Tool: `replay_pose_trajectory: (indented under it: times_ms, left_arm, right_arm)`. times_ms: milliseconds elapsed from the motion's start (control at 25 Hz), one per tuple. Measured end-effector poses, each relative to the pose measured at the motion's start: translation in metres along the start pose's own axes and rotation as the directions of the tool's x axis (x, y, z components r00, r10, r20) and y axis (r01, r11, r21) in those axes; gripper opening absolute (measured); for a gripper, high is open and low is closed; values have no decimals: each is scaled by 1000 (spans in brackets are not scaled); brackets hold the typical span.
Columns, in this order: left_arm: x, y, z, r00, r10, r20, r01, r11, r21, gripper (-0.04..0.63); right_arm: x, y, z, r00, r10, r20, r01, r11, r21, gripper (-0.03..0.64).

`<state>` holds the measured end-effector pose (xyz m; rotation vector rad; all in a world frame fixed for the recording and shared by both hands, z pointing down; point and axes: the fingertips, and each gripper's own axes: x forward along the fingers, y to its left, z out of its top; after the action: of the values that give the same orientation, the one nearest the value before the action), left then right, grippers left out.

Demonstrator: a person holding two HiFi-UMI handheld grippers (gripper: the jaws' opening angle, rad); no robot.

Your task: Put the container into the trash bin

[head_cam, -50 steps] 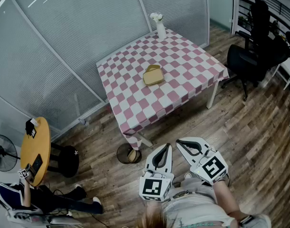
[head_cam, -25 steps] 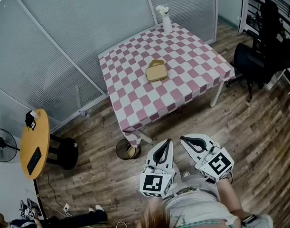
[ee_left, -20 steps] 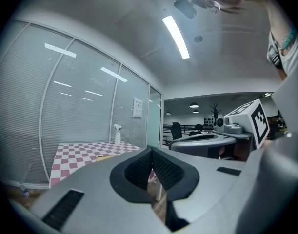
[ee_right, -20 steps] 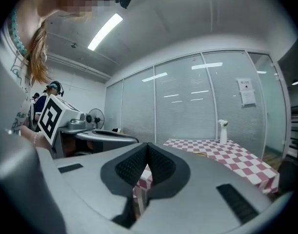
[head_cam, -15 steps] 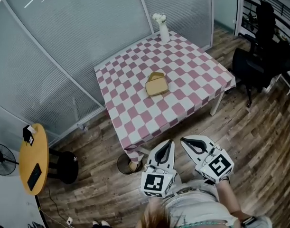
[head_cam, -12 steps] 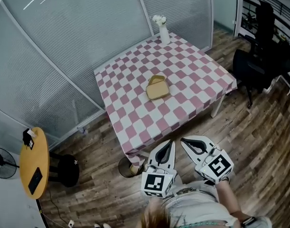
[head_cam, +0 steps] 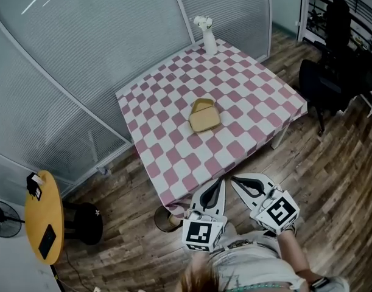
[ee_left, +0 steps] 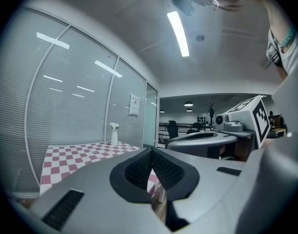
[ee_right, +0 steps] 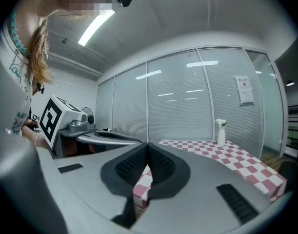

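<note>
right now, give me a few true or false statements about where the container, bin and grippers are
1. The container lies on the checked table. True.
2. The left gripper grips the container. False: it is shut on nothing.
3. The right gripper is shut and empty. True.
4. The trash bin stands on the table. False: it is on the floor by the table's near corner.
5. The vase touches the container. False: it stands apart at the far corner.

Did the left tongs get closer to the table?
Yes. The left tongs moved forward toward the checkered table; in the head view their tips now overlap its near edge.
</note>
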<state>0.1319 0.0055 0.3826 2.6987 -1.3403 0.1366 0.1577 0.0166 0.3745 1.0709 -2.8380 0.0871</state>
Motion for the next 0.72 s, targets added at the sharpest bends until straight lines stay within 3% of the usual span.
replay_pose_trajectory:
  times_ms: [720]
  left_arm:
    - [0, 68, -9, 1000, -26, -10, 25, 1000, -6, 6]
  right_arm:
    - [68, -1, -2, 999, -33, 16, 33, 999, -15, -6]
